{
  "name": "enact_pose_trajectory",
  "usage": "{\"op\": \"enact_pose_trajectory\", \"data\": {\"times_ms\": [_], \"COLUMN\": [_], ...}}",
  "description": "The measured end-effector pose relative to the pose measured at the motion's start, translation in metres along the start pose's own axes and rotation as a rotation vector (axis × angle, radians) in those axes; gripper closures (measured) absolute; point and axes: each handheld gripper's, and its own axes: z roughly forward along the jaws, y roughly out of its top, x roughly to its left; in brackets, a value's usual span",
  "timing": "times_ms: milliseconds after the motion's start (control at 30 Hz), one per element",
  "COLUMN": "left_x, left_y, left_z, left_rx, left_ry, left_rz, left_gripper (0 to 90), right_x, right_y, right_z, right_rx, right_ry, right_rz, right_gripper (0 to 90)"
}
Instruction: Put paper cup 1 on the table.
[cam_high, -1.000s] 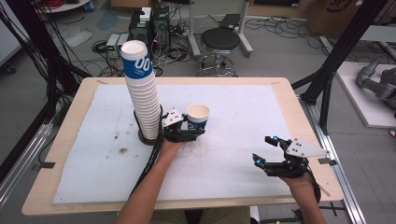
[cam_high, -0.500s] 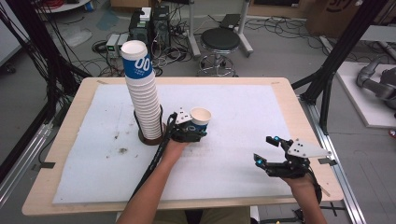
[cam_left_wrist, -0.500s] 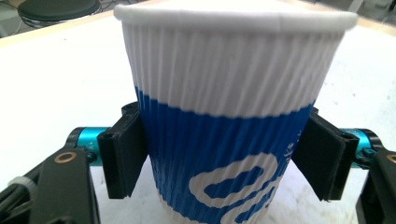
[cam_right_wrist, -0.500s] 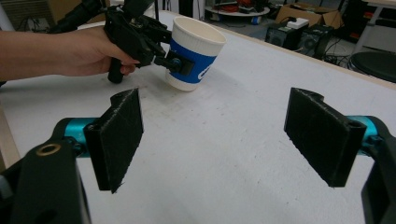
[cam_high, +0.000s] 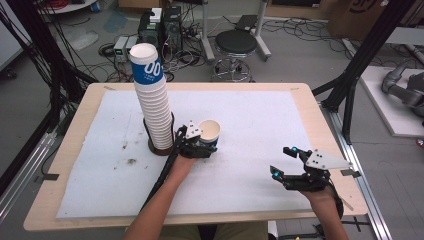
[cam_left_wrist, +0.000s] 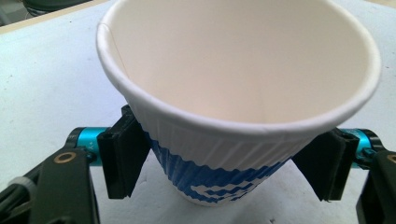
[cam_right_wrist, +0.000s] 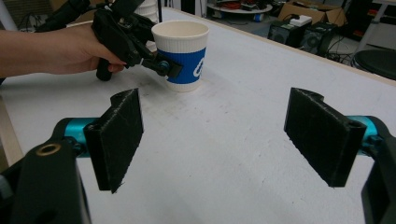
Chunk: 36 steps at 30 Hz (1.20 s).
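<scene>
A white mat is covering most of the wooden table. Near the mat's far left part a tall stack of paper cups is standing upright in a dark base. Just to the right of that stack, a single white-and-blue paper cup is sitting upright on the mat, and the left gripper is pinching it, one jaw against each side. Well to the right of the stack, at the mat's near edge, the right gripper is hovering with jaws spread wide, holding nothing.
</scene>
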Motion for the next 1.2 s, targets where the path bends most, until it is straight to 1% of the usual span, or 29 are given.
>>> {"op": "enact_pose_trajectory", "data": {"times_ms": [33,167,233,267,300,400,433,500,533,567,667,700,733,800,900,1000,1133,1200], "left_x": [-0.001,0.0,-0.001,-0.002,-0.002,-0.002,-0.002,-0.001,-0.001,-0.001,-0.002,-0.003,-0.004,-0.005,-0.004,-0.001,0.001,0.002], "left_y": [0.0,-0.001,-0.002,-0.002,-0.002,-0.003,-0.004,-0.004,-0.004,-0.004,-0.004,-0.003,-0.003,-0.002,-0.001,-0.001,-0.003,-0.004], "left_z": [0.001,0.0,0.0,-0.001,-0.002,-0.006,-0.008,-0.013,-0.016,-0.019,-0.029,-0.033,-0.037,-0.045,-0.055,-0.061,-0.064,-0.065], "left_rx": [-0.007,-0.009,-0.015,-0.022,-0.034,-0.044,-0.054,-0.069,-0.086,-0.095,-0.122,-0.13,-0.135,-0.156,-0.174,-0.186,-0.185,-0.178], "left_ry": [0.0,-0.004,-0.007,-0.01,-0.019,-0.022,-0.029,-0.036,-0.044,-0.05,-0.065,-0.076,-0.08,-0.085,-0.069,-0.058,-0.045,-0.045], "left_rz": [-0.005,-0.013,-0.017,-0.018,-0.027,-0.032,-0.036,-0.029,-0.038,-0.037,-0.031,-0.025,-0.015,-0.012,-0.002,-0.006,-0.016,-0.017], "left_gripper": [24.9,23.6,20.2,18.4,17.8,17.4,17.4,17.4,17.4,17.4,16.9,16.9,16.9,16.9,16.9,16.8,16.8,16.8], "right_x": [0.0,0.0,0.0,0.0,0.0,-0.001,0.0,0.0,0.0,0.0,0.0,0.0,0.0,0.0,0.001,0.001,0.002,0.002], "right_y": [0.0,0.0,0.0,0.0,0.0,-0.001,-0.001,-0.001,-0.001,-0.001,-0.001,-0.001,-0.001,-0.001,-0.001,-0.001,-0.001,-0.001], "right_z": [0.0,0.0,0.0,0.0,0.0,0.001,0.001,0.001,0.001,0.001,0.001,0.001,0.001,0.001,0.002,0.003,0.004,0.005], "right_rx": [0.0,-0.003,-0.002,0.001,0.001,0.002,0.003,0.004,0.002,0.003,0.005,0.007,0.006,0.007,0.01,0.009,0.013,0.013], "right_ry": [0.0,-0.001,0.0,0.003,0.004,0.004,0.006,0.005,0.004,0.006,0.005,0.006,0.004,0.003,0.004,0.005,0.008,0.008], "right_rz": [0.0,-0.003,-0.001,0.001,0.002,0.0,0.002,0.002,-0.001,0.003,0.004,0.005,0.002,0.005,0.008,0.003,0.002,-0.005], "right_gripper": [20.1,20.1,20.1,20.2,20.1,20.1,20.1,20.2,20.2,20.1,20.1,20.1,20.1,20.1,20.1,20.2,20.1,20.1]}}
